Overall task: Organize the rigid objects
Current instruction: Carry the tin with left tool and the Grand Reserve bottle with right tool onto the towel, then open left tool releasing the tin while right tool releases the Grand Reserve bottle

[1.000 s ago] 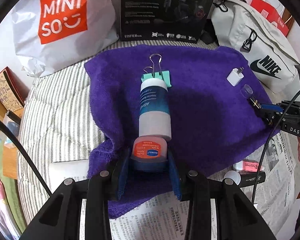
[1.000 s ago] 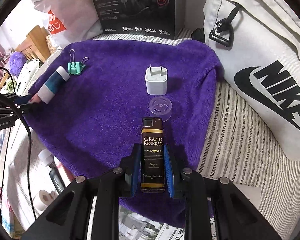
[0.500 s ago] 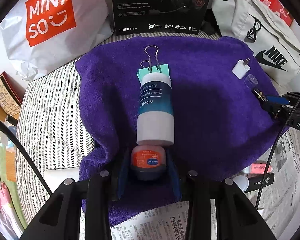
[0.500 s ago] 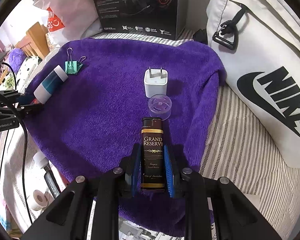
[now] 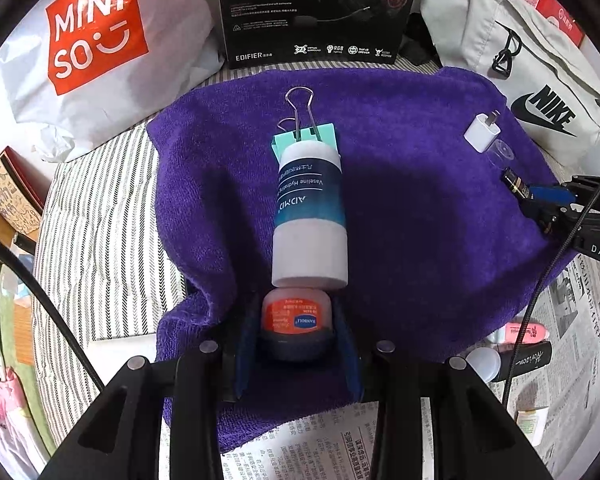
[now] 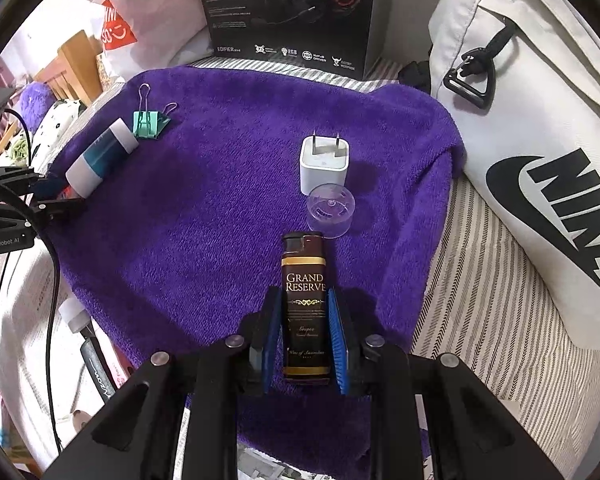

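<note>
A purple towel [image 5: 420, 208] lies on the striped bed. My left gripper [image 5: 296, 340] is shut on a small orange-labelled jar [image 5: 296, 320], just behind a blue-and-white tube [image 5: 310, 216] that lies in line with a green binder clip [image 5: 304, 136]. My right gripper [image 6: 304, 340] is shut on a dark brown Grand Reserve lighter [image 6: 305, 304], low over the towel [image 6: 204, 216]. Ahead of it sit a clear plastic cap [image 6: 331, 210] and a white charger plug [image 6: 324, 162]. The tube [image 6: 102, 158] and clip [image 6: 148, 122] show at the far left.
A black Edifier box [image 5: 316, 12], a Miniso bag [image 5: 96, 28] and a white Nike bag [image 6: 540, 152] ring the towel's far and right sides. Newspaper [image 5: 572, 320] with a pink highlighter [image 5: 526, 330] and a black pen lies off the towel's near edge.
My left gripper has moved forward and lower over the towel with the jar; the tube and clip look closer. My right gripper holds the lighter almost still.
</note>
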Demonstrator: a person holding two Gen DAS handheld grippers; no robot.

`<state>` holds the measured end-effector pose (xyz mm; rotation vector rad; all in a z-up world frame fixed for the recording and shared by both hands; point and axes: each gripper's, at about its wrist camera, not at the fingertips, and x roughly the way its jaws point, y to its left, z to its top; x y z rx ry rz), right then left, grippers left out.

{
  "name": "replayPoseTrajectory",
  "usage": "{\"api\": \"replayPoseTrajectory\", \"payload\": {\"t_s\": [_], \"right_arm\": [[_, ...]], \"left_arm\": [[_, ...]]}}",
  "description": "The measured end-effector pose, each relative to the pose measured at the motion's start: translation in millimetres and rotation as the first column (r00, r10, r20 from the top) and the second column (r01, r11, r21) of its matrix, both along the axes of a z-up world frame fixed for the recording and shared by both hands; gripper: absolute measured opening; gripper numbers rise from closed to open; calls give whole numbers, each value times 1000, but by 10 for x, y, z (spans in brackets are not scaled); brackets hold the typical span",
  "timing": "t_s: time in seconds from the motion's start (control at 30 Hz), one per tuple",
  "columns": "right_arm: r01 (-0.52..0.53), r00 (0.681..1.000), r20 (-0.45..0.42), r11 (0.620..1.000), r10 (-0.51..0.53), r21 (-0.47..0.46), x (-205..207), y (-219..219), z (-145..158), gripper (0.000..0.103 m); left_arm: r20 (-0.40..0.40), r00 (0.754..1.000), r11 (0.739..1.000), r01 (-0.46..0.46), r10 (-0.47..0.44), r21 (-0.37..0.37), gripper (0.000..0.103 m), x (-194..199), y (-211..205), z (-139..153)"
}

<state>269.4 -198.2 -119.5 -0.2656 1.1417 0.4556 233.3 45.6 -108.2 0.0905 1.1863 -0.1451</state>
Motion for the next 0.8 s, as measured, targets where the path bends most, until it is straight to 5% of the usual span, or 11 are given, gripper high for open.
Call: {"api": "replayPoseTrajectory", "payload": {"t_s": [0.33,0.4,0.67,0.8], "right_arm": [[1,999,-46,999,1,44,-22,-74,36,26],[8,999,-46,999,-6,46,-67,-99,74,34],[28,999,-19,998,-27,49,-365,-163,246,46],[55,998,1,995,-56,82,-526,-254,346,46]], "left_arm": [[-34,999,999,-40,39,-28,48,-47,-1,63],[-31,998,998,-51,50,-31,49,-88,0,101],[49,997,998,-60,59,29,74,-408,-111,366],[87,996,998,-23,18,57,75,-687,-265,484]]}}
